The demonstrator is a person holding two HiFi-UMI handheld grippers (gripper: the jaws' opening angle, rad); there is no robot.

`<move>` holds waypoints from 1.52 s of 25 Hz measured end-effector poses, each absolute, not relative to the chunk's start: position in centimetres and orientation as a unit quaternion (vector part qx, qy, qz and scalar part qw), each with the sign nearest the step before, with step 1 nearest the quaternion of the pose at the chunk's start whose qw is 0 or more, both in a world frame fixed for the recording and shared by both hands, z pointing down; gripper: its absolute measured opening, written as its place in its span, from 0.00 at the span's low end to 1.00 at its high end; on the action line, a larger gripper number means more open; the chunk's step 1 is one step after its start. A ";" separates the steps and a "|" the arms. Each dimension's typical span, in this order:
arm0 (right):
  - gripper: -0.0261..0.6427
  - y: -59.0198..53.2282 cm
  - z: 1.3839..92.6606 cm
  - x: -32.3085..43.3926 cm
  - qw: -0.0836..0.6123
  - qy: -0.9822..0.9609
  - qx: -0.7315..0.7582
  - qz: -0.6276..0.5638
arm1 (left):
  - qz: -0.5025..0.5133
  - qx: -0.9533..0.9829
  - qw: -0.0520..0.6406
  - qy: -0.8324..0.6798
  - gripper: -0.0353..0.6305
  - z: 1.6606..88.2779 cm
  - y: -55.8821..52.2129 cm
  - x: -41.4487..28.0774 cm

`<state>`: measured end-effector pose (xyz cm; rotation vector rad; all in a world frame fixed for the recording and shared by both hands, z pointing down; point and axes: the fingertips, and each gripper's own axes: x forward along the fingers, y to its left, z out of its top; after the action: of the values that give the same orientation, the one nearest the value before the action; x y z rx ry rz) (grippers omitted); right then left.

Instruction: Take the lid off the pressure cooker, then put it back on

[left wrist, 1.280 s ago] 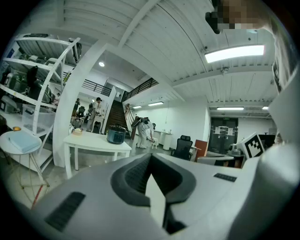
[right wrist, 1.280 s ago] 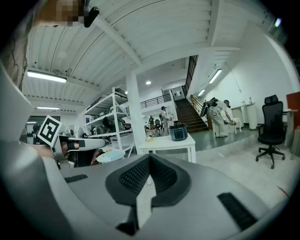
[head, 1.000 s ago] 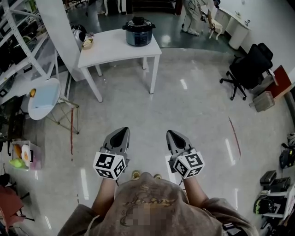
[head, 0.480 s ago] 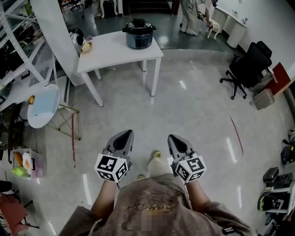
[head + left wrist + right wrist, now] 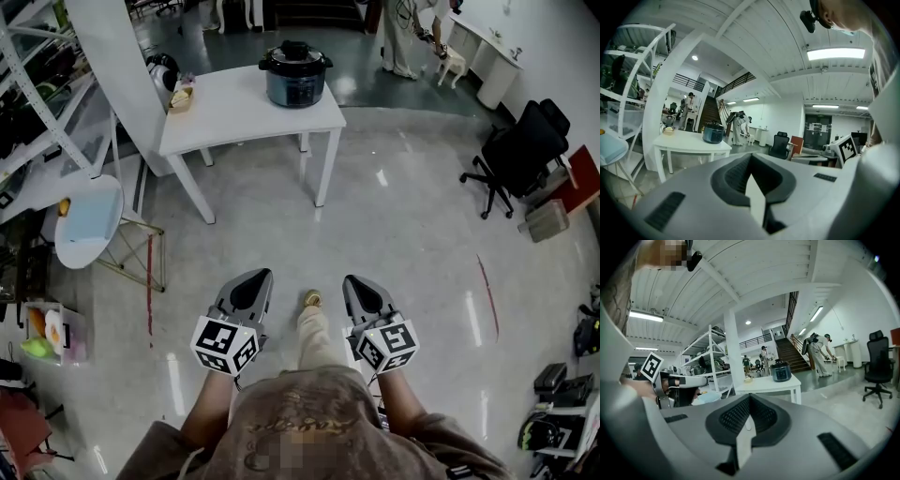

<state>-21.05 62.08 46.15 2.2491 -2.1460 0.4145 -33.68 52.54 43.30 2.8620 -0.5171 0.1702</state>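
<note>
both my claws are clenched with nothing in them: the left claw (image 5: pixel 256 276) and the right claw (image 5: pixel 355 280) are held out level in front of me, side by side over bare floor (image 5: pixel 412 234). in each gripper view the pads meet tip to tip and nothing sits between them.

the cooker (image 5: pixel 295 73) stands well ahead of me, on the far right part of the white table (image 5: pixel 225 117), a little back from the near edge. its lid (image 5: pixel 295 49) sits on it with the black knob up. from here i can't tell whether it is locked.

so the task proper hasn't begun. i judge this to be the approach, since one leg (image 5: pixel 314 328) is out ahead between the claws and open floor lies between me and the table.

next i need to close that gap and stop square to the table's near edge, with the cooker within reach. then the claws must open, because shut like this they can't take anything. i'd raise one above the lid and let it close on the knob. the other could steady the pot by a side handle. a pressure lid probably needs a twist before it lifts, so i'd expect to turn it first and then raise it straight up.

the office chair (image 5: pixel 520 150) off to the right is well clear of my path.
</note>
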 end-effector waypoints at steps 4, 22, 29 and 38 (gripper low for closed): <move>0.04 58.2 46.3 -18.0 -0.003 -0.689 0.713 0.133 | 0.059 0.974 0.113 -0.186 0.06 43.6 48.6 -31.0; 0.04 42.1 45.1 -2.1 -0.029 -0.709 0.689 0.149 | 0.057 0.970 0.098 -0.214 0.05 40.3 32.5 -14.9; 0.04 36.6 44.5 2.3 -0.021 -0.724 0.676 0.137 | 0.053 0.968 0.091 -0.229 0.06 40.3 28.1 -11.3; 0.04 31.3 45.2 4.3 -0.021 -0.733 0.665 0.141 | 0.048 0.965 0.097 -0.237 0.06 41.2 22.5 -8.7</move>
<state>4.32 31.27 45.18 2.1175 -2.3355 0.4499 -8.74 22.54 41.18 2.8586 -0.7016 0.1414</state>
